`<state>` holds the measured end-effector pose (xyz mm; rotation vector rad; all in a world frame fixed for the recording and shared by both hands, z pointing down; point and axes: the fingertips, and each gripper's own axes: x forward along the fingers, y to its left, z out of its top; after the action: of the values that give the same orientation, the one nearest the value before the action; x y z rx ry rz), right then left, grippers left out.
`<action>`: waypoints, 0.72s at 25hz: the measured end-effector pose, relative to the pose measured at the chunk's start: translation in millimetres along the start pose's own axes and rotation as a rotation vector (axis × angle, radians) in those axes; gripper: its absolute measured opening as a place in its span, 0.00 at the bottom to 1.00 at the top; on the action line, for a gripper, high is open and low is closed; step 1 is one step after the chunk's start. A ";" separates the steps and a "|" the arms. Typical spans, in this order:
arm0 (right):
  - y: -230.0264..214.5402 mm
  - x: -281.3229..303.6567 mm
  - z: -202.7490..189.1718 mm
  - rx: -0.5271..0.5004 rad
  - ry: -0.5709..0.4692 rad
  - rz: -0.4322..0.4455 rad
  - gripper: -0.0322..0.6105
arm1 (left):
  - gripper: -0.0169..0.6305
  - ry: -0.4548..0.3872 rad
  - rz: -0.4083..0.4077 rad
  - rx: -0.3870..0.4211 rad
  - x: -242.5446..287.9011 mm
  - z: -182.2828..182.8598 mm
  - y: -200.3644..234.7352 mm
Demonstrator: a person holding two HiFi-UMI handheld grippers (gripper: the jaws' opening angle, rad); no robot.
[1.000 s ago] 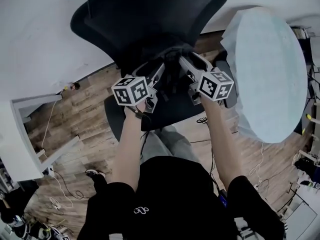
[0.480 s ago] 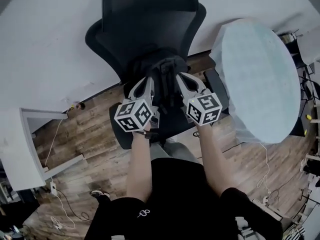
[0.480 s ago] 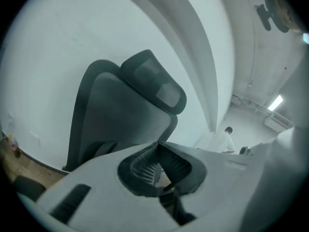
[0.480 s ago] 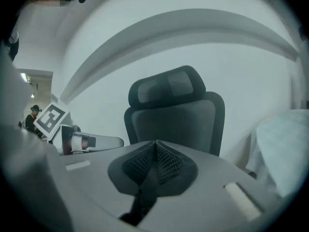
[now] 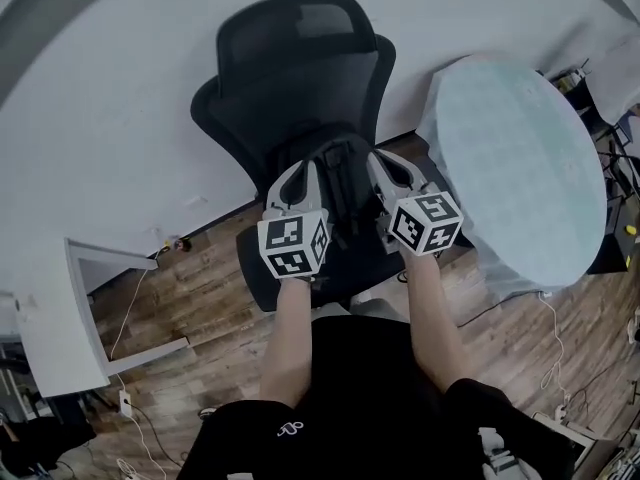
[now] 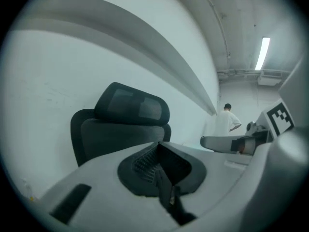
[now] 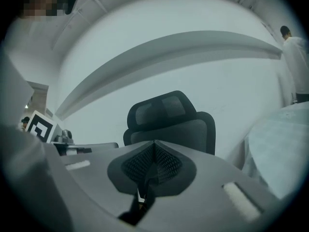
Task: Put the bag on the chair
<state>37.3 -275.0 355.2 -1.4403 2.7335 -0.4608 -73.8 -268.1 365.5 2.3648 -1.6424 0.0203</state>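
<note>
Counts one chair (image 5: 300,78), one black bag (image 5: 342,183), two tools. Pinches dark bag strap tight in the left hand-held gripper (image 5: 303,171) and the right hand-held gripper (image 5: 381,163), hanging the bag between them above the seat. Shows the bag's body in head view only, and one distant person (image 6: 227,117) in white in gripper views only.

The wooden plank floor (image 5: 190,303) carries a black office chair (image 5: 300,78) close to the white wall (image 5: 120,98). A round bench (image 5: 510,158) under a pale cover stands just to the chair's right, and a white cabinet (image 5: 55,343) at the left (thin cables (image 5: 128,313) trail over the planks).
</note>
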 end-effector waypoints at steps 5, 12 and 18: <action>4.2 -3.9 2.1 -0.059 0.010 0.003 0.05 | 0.02 -0.033 -0.039 0.026 2.3 8.8 -14.6; -8.8 -11.9 5.4 -0.090 0.011 -0.029 0.05 | 0.02 -0.023 -0.023 0.020 15.6 6.4 -18.3; -16.5 -11.7 10.6 -0.111 -0.006 -0.033 0.05 | 0.02 -0.034 -0.063 -0.027 24.1 6.3 -22.4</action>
<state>58.9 -277.0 348.0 -1.5107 2.7752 -0.3089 -45.3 -284.3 358.7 2.4078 -1.5720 -0.0534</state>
